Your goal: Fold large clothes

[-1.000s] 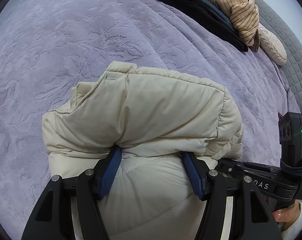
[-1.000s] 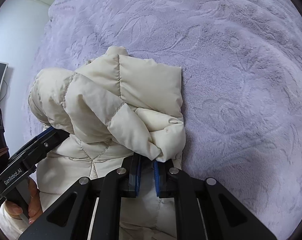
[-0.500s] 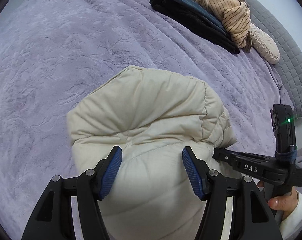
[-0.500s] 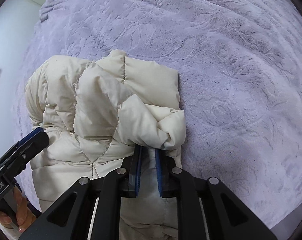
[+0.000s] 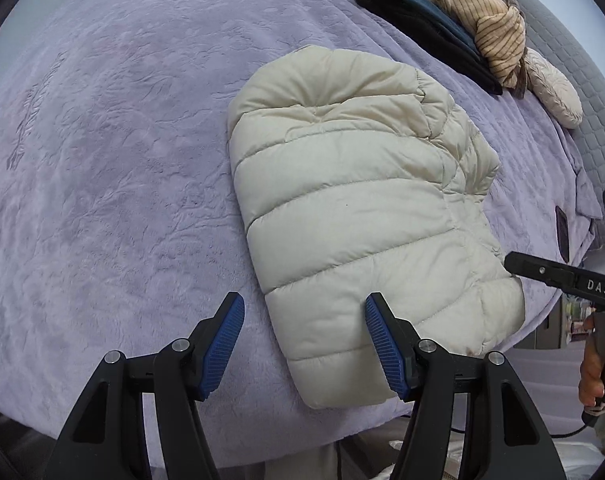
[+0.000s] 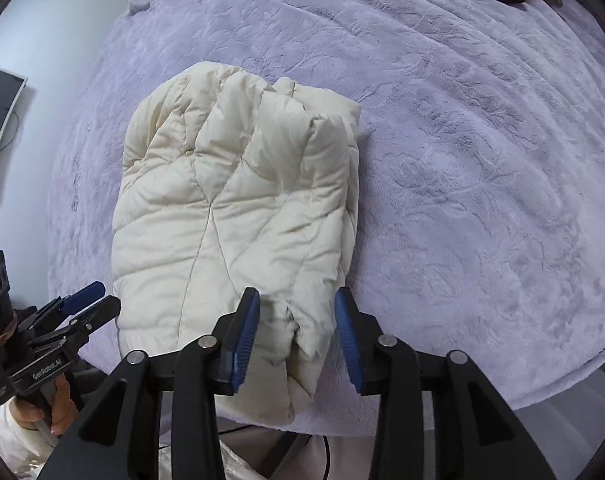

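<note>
right gripper jaws just opening, left gripper jaws wide; folded puffer jacket released on bed.

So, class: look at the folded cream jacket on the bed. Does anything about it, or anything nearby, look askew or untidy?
Mostly tidy. The cream puffer jacket lies folded on the lilac blanket, though its near end overhangs the bed edge and one corner bunches loosely. Behind it, a striped top sits crumpled on dark folded clothes.

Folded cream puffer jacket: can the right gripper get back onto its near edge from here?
Probably yes. The right gripper is open just above the jacket, its near corner between the pads, nothing covering it; the left gripper is off to the side.
</note>
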The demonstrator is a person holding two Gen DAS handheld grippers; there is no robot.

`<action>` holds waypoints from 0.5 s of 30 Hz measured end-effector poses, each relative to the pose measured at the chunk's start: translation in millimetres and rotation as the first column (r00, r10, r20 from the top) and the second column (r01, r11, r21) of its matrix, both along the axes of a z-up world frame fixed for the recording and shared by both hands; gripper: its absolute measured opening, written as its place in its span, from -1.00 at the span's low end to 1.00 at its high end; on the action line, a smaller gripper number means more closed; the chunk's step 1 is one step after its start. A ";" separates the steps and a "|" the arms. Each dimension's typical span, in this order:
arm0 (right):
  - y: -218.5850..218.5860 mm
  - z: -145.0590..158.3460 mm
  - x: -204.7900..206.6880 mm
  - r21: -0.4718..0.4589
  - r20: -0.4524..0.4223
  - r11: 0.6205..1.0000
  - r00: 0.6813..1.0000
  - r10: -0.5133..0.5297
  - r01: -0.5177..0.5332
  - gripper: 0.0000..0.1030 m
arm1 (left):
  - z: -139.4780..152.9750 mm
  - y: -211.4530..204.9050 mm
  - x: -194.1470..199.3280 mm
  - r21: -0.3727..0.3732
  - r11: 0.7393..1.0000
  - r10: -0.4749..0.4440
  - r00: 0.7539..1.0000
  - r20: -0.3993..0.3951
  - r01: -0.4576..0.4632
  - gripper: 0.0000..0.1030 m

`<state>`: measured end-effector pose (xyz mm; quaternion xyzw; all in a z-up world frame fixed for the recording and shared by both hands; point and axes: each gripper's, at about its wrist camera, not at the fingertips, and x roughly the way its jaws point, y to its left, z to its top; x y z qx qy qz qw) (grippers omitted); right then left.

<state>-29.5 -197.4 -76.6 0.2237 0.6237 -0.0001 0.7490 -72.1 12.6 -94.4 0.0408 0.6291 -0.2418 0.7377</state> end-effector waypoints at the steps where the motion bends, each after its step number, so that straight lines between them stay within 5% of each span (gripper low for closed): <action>1: 1.2 3.0 -2.2 0.004 -0.002 1.000 1.000 0.005 -0.005 -0.13 | 2.7 1.4 -1.4 0.003 1.000 0.011 1.000 0.001 -0.011 0.25; 15: 14.5 55.7 0.9 -0.043 0.086 0.996 0.993 0.078 -0.074 0.55 | 63.5 -7.3 -10.5 0.072 0.991 0.109 0.993 0.048 -0.112 0.25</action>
